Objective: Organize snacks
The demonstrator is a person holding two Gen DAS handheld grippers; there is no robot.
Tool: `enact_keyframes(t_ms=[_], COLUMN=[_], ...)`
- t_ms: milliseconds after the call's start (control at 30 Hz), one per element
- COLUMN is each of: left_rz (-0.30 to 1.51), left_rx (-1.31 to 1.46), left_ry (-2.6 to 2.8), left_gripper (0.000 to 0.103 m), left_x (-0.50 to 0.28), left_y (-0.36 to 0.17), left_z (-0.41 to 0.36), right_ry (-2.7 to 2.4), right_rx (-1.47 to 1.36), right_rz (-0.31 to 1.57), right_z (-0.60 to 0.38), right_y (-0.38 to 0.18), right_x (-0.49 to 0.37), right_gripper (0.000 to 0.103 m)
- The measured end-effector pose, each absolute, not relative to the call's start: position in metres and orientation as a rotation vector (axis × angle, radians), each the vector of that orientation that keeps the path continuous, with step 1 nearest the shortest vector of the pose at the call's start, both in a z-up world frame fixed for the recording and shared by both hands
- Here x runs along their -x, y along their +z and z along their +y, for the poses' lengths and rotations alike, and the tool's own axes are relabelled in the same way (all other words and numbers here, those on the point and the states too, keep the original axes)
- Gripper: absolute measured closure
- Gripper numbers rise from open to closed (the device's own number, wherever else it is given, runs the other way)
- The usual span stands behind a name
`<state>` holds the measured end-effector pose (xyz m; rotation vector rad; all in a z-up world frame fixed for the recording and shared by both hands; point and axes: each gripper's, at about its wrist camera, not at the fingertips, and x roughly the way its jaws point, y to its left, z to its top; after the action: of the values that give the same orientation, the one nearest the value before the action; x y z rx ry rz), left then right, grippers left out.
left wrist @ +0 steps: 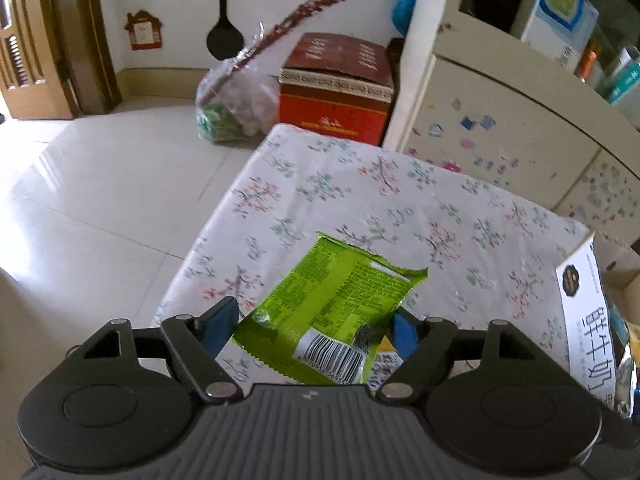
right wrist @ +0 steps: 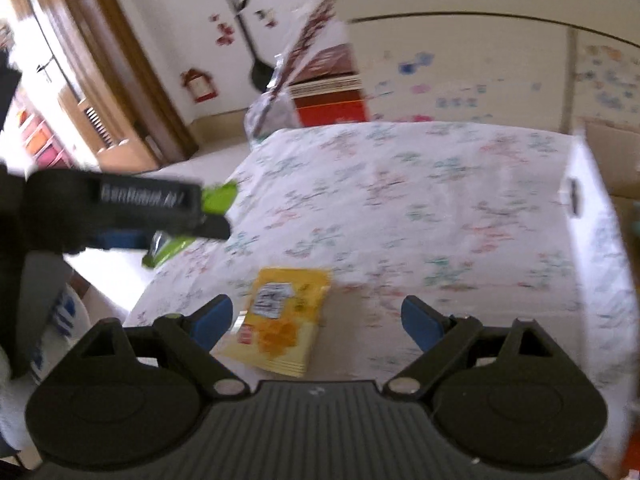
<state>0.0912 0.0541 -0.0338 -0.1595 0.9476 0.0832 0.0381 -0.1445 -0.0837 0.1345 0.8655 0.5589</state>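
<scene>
- Count: two snack packets in view — one green packet [left wrist: 332,312], one yellow packet [right wrist: 282,318]. Two grippers, one per hand. One white bag [left wrist: 588,320] with black print at the table's right edge, cut off by the frame.
- Green packet: pinched between the blue pads of the left gripper [left wrist: 310,330], lifted clear of the table [left wrist: 400,200]. The right wrist view shows it hanging out past the table's left edge, near the front left corner.
- Its long axis runs from the gripper away and to the right in the left wrist view; barcode end nearest the camera, notched seal end farthest.
- Look: glossy lime-green foil, back side up, dense dark print, white barcode panel, crimped seals at both ends, slightly creased.
- Yellow packet: flat on the table near the front edge, toward the left side. Long axis roughly front to back, tilted a little right at the far end. Yellow wrapper, white label on the upper part, orange picture below, small red patch at its left edge. View is motion-blurred, so the print is unreadable.
- Right gripper [right wrist: 316,322]: jaws wide, nothing held — yellow packet sits under the gap, closer to the left pad, not touched.
- Table: white cloth with a pink and teal floral pattern.
</scene>
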Motion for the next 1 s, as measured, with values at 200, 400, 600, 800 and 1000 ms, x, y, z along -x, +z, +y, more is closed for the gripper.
enact_keyframes(t_ms=[200,400,600,800,1000], left_rz=[0.928,0.897,0.876,0.86,0.823], left_rx=[0.203,0.218,0.232,0.246,0.243], left_ry=[0.112,0.12,0.117,0.113,0.074], left_gripper=[0.021,0.021,0.021,0.021,0.021], left_x=[-0.092,-0.092,-0.09,-0.087,-0.079], left_y=[-0.023,-0.014,-0.007,-0.002,0.009], left_z=[0.065,0.066,0.068,0.067,0.062], right_ry=[0.546,0.524,0.484,0.474,0.483], right_rx=[-0.096,-0.04,0.044,0.155,0.092], right_rz=[0.86,0.86,0.833,0.791,0.832], right_z=[-0.118,-0.1,-0.085,-0.076,-0.095], right_y=[-0.096,-0.106,-0.116,-0.116,-0.101], right_x=[-0.039,-0.039,-0.04,-0.036,-0.039], right_gripper=[0.011,0.011,0.011,0.033,0.048])
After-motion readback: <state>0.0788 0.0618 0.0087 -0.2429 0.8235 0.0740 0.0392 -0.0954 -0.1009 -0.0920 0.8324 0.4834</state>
